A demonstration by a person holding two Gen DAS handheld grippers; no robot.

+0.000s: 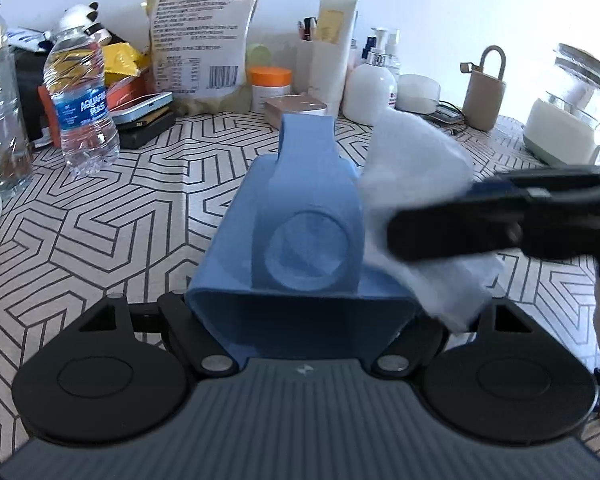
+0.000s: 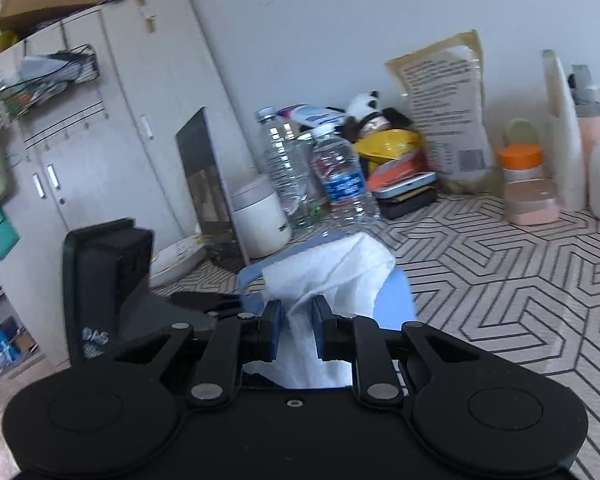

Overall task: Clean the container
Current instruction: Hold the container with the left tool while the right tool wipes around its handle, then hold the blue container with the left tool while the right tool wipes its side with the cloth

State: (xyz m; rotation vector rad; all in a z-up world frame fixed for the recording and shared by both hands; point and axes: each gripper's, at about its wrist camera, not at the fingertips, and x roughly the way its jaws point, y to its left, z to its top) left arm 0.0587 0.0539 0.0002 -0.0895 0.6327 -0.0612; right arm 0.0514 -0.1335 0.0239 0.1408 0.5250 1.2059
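Left gripper (image 1: 300,264) clamps the blue container (image 1: 300,216); right gripper (image 2: 295,328) pinches a white wipe (image 2: 332,272).

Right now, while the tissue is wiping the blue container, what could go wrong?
1. The left gripper holds the blue container only at its near end, so a hard wipe might twist it loose.
2. The white tissue hangs loosely from the right gripper; it could tear or slip.
3. A wide sweep might topple the water bottle.

White wall (image 2: 340,20), cream cabinet (image 2: 111,120), patterned tabletop (image 1: 99,220)
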